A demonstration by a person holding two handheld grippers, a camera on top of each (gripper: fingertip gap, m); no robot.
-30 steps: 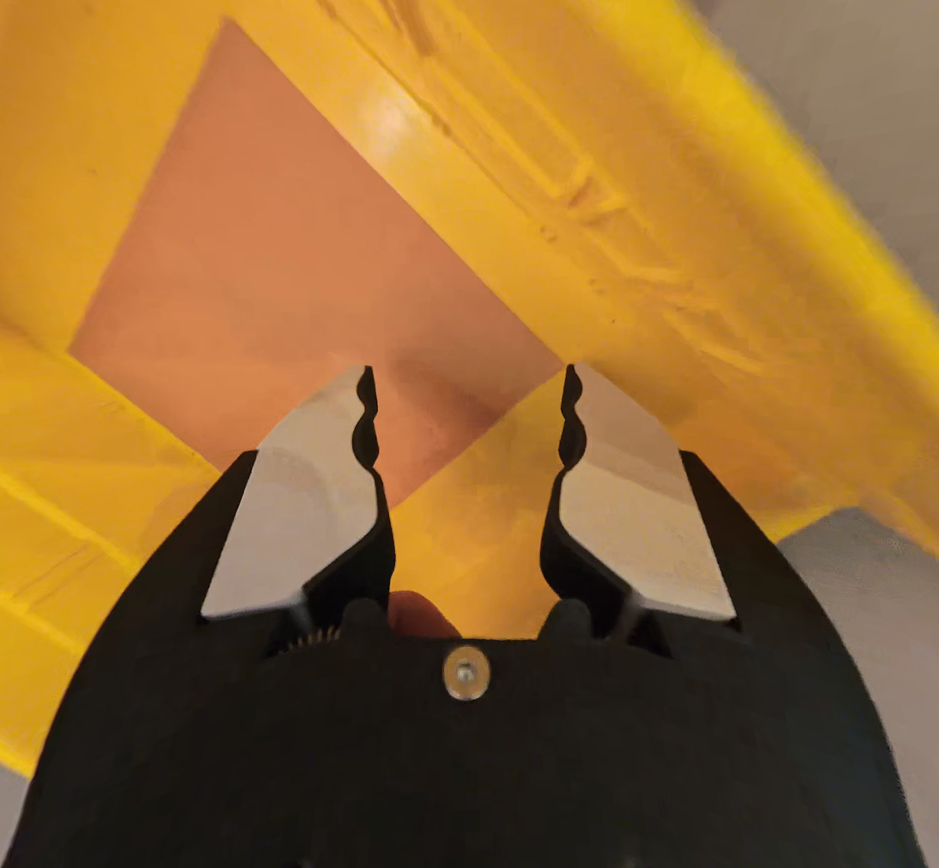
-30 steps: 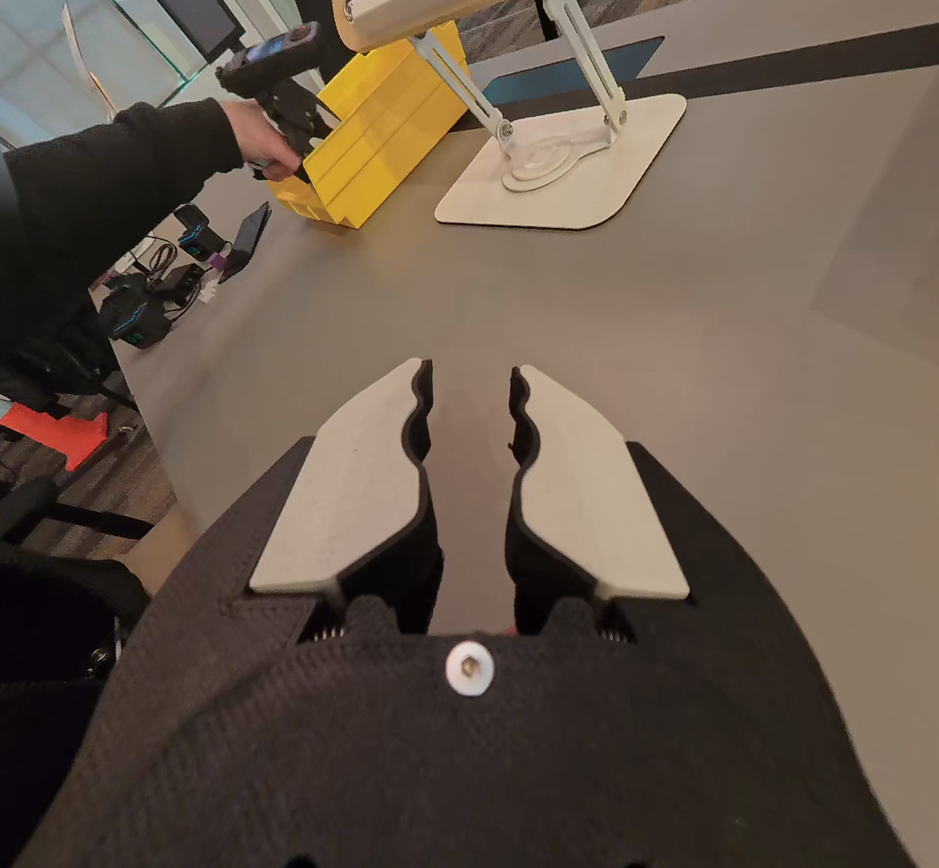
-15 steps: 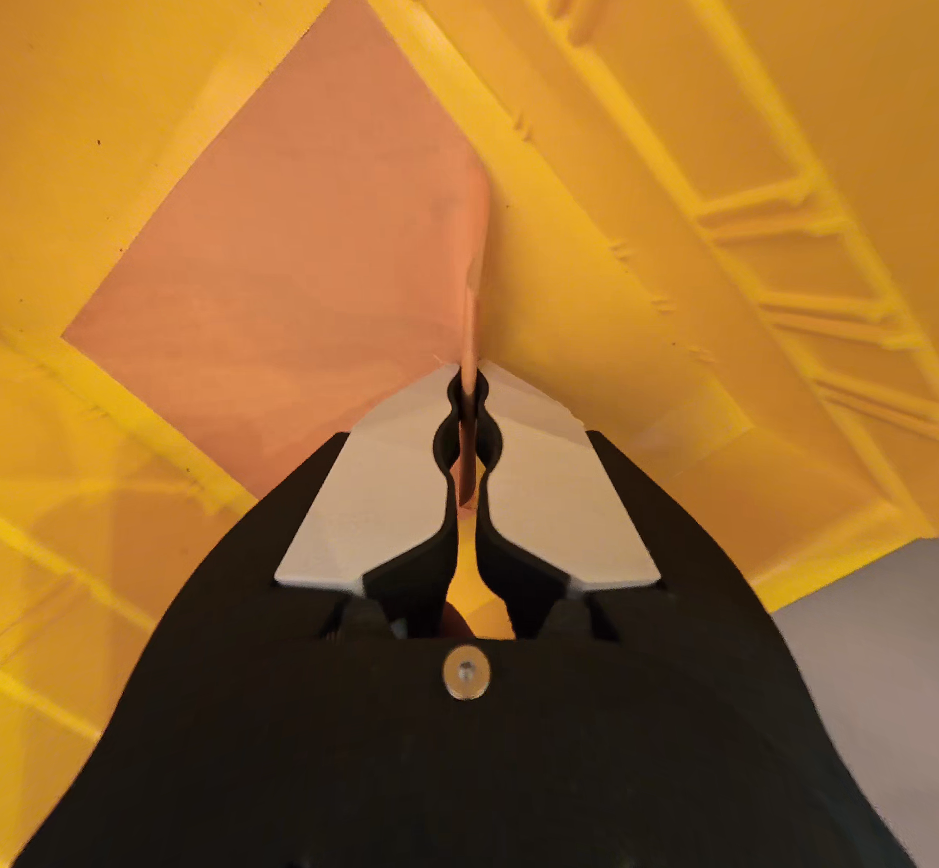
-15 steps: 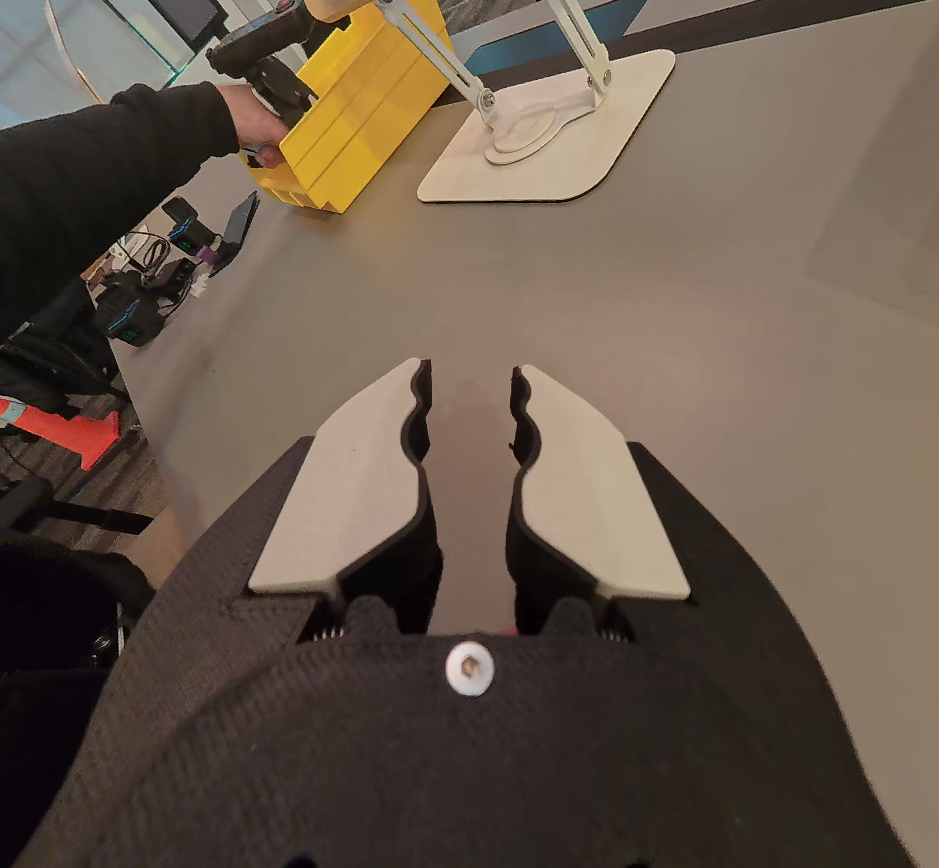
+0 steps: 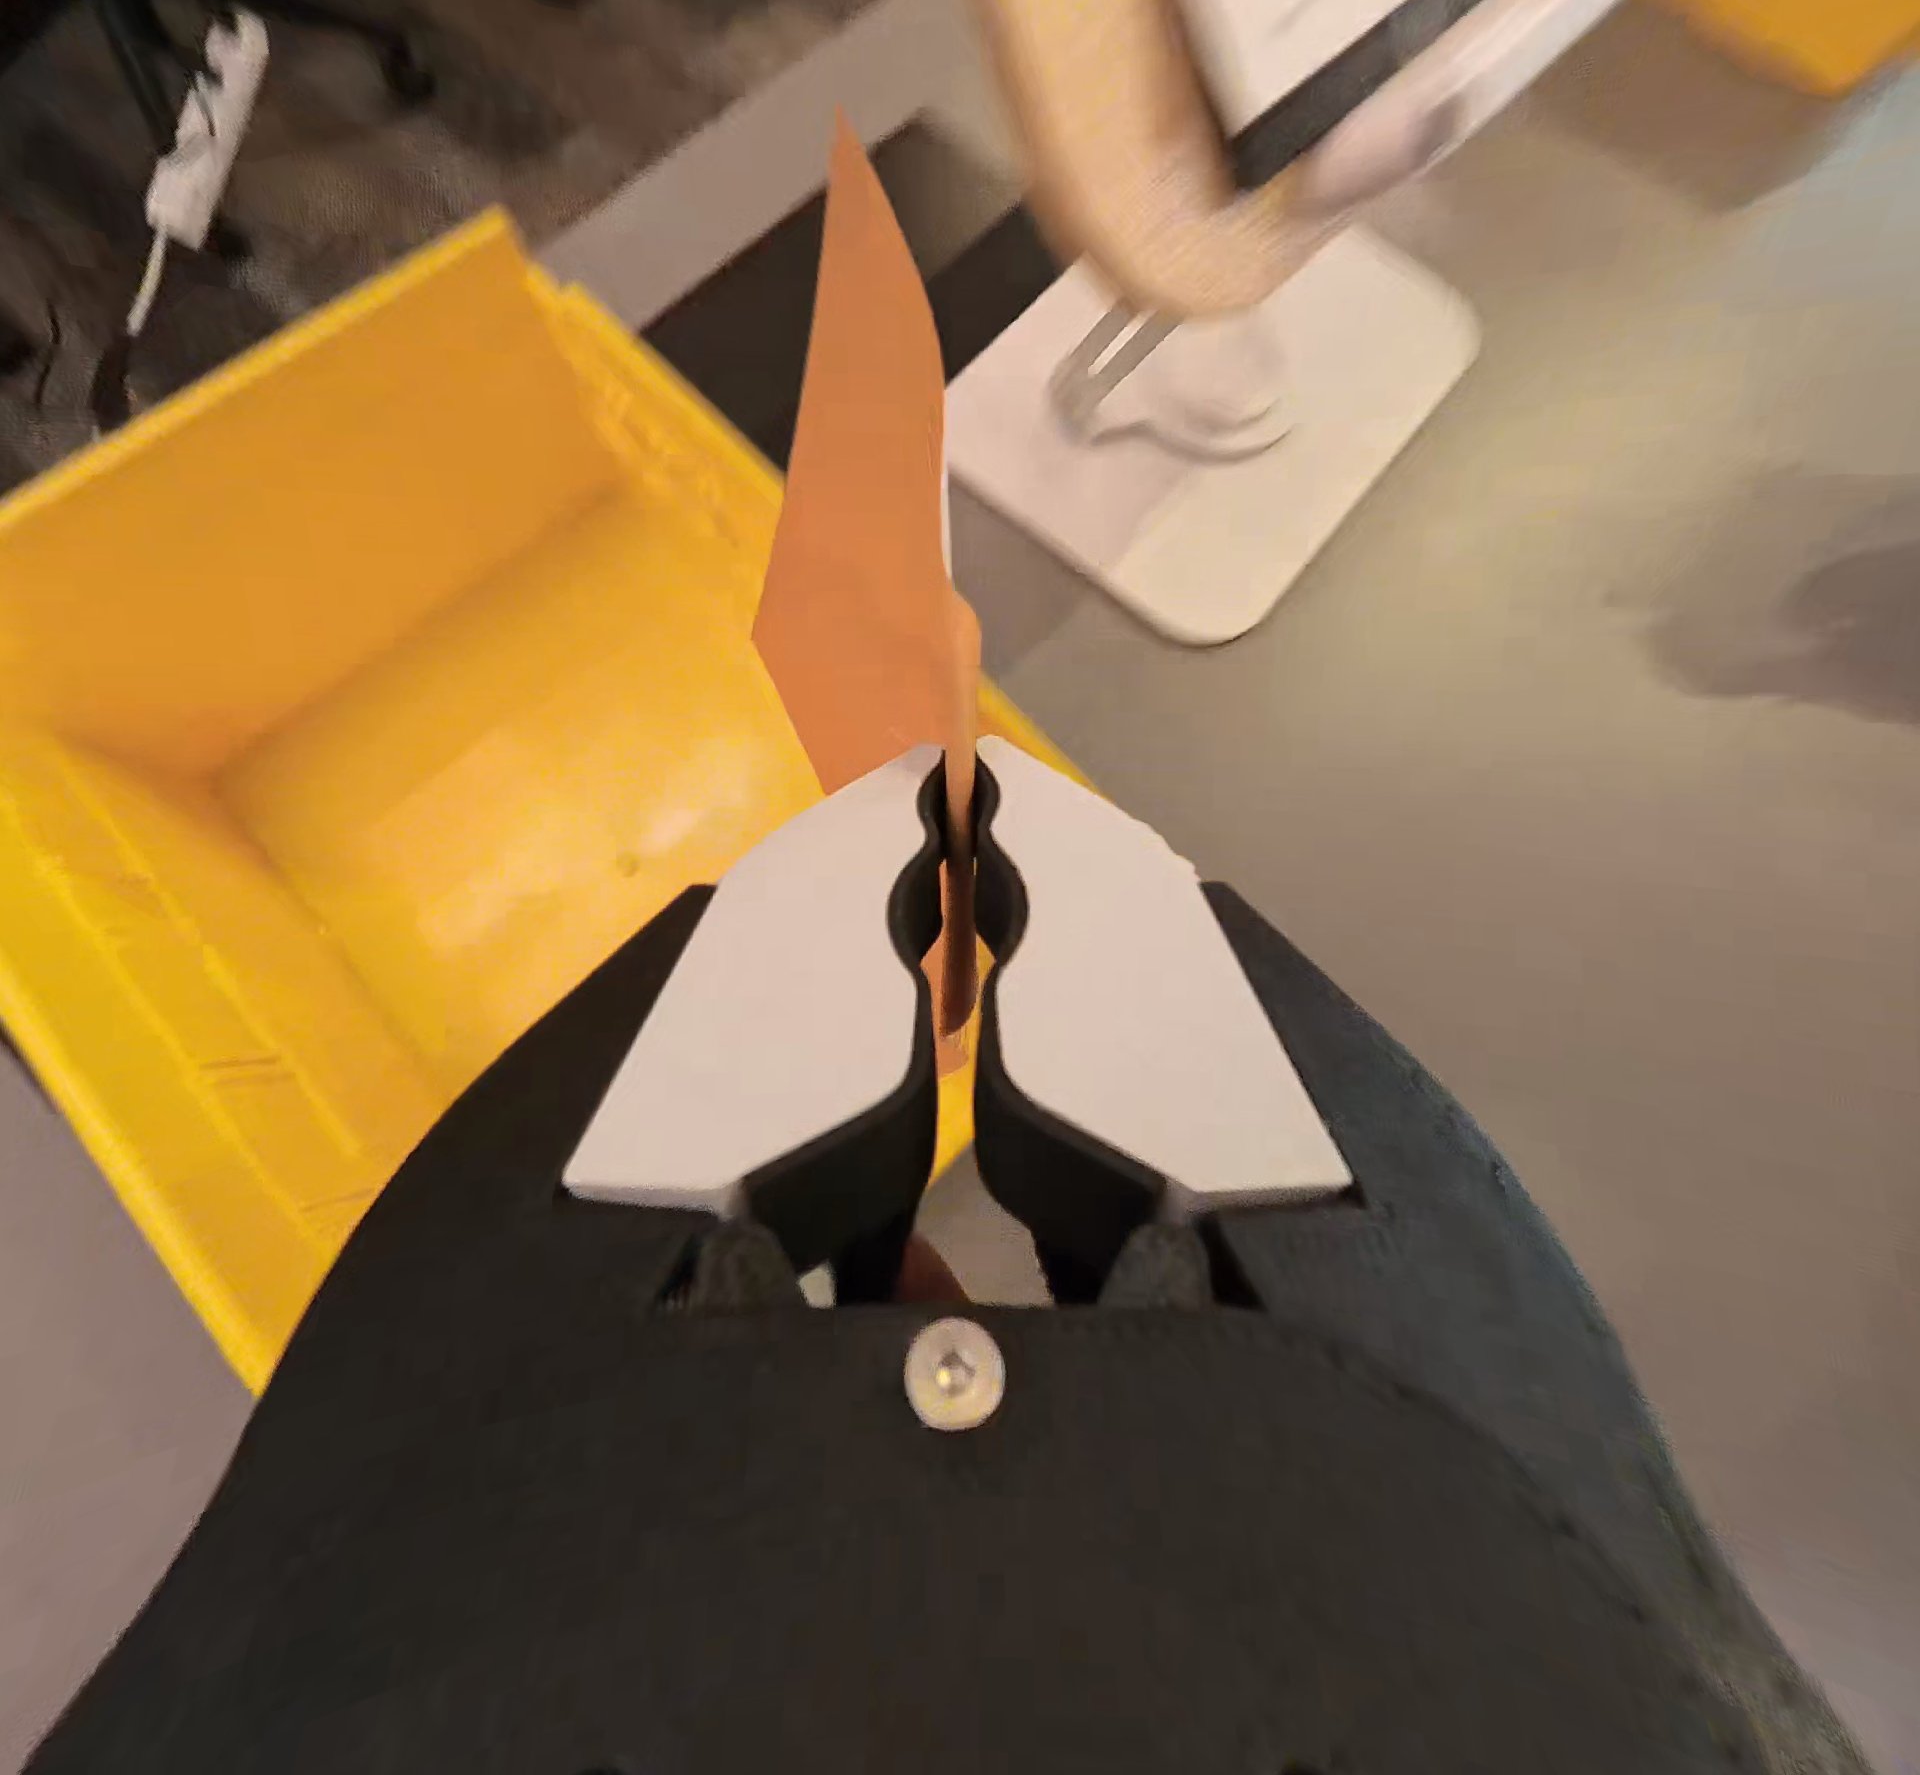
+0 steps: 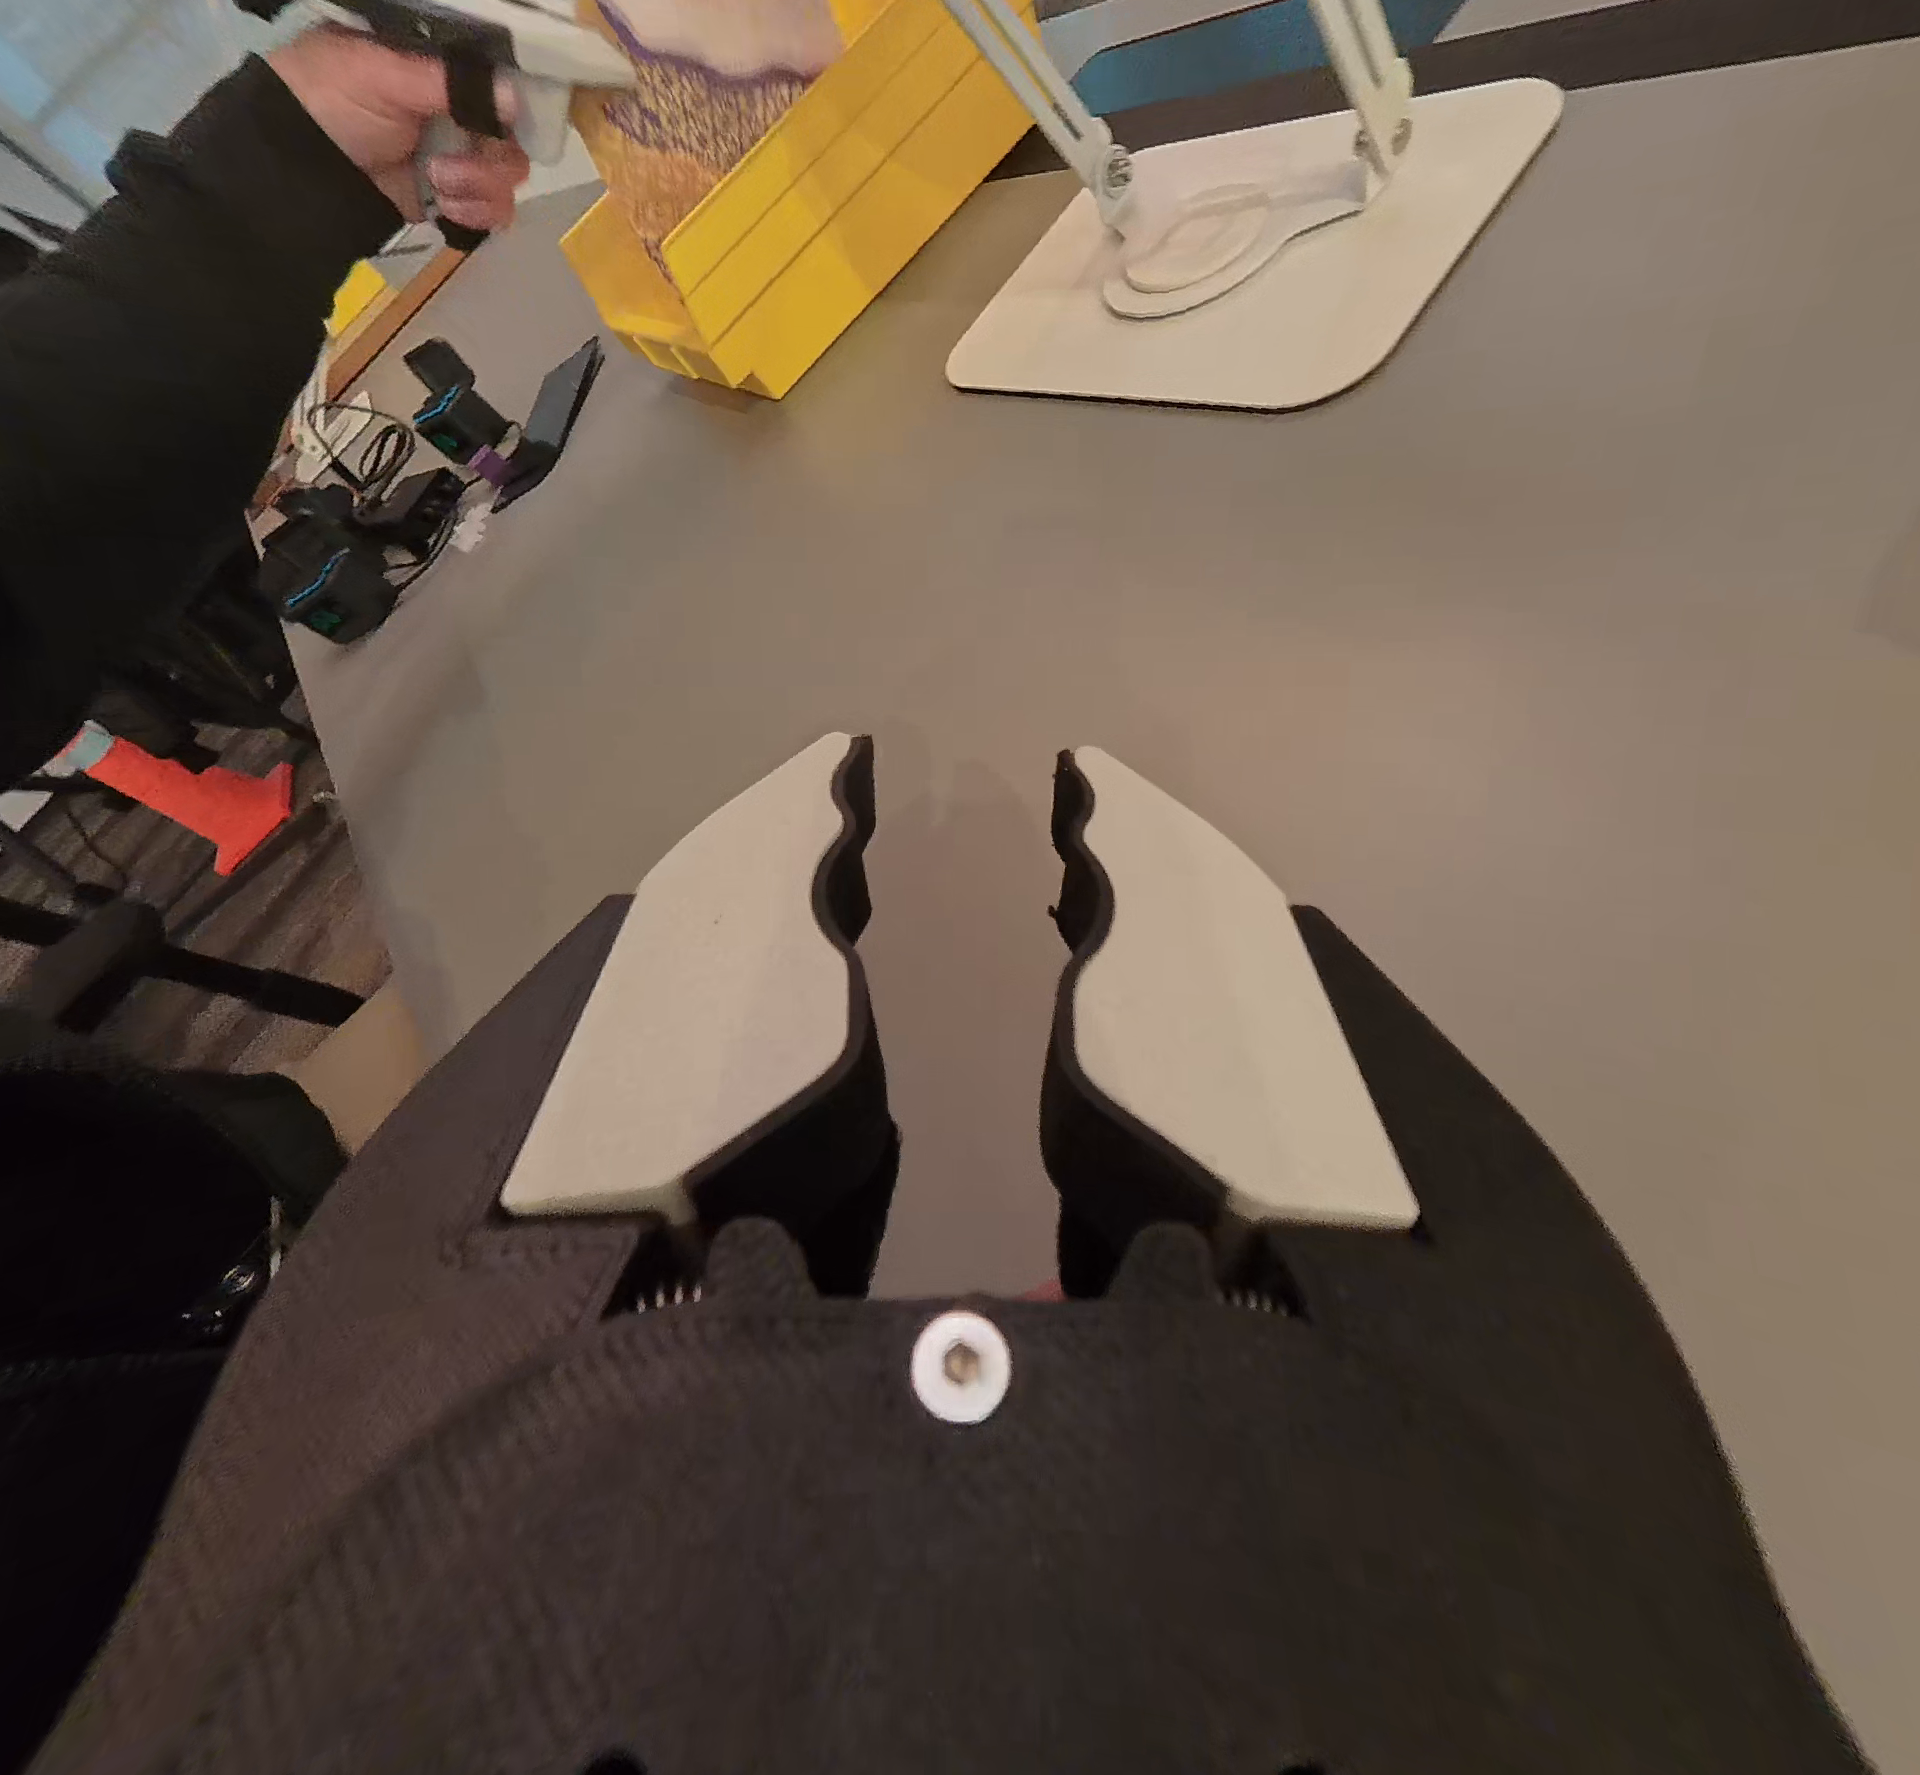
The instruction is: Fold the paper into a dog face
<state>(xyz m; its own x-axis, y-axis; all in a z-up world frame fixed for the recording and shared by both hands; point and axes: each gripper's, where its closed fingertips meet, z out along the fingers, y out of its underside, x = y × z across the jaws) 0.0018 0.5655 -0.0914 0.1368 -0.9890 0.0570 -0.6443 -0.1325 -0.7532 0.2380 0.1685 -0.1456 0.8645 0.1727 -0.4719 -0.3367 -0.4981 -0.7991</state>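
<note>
Black hand-held gripper (image 6: 961, 769), white fingers (image 6: 717, 977), silver screw; black sleeve (image 6: 156, 354).

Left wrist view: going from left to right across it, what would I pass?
Yellow plastic bin → orange paper sheet, standing edge-on and pinched in the left claw → white flat stand base → bare grey tabletop.

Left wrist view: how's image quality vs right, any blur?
Left wrist view: motion blur smears the white stand; the orange paper and yellow bin stay readable. Right wrist view: table sharp, blur only on the far left hand-held gripper and its sheet.
</note>
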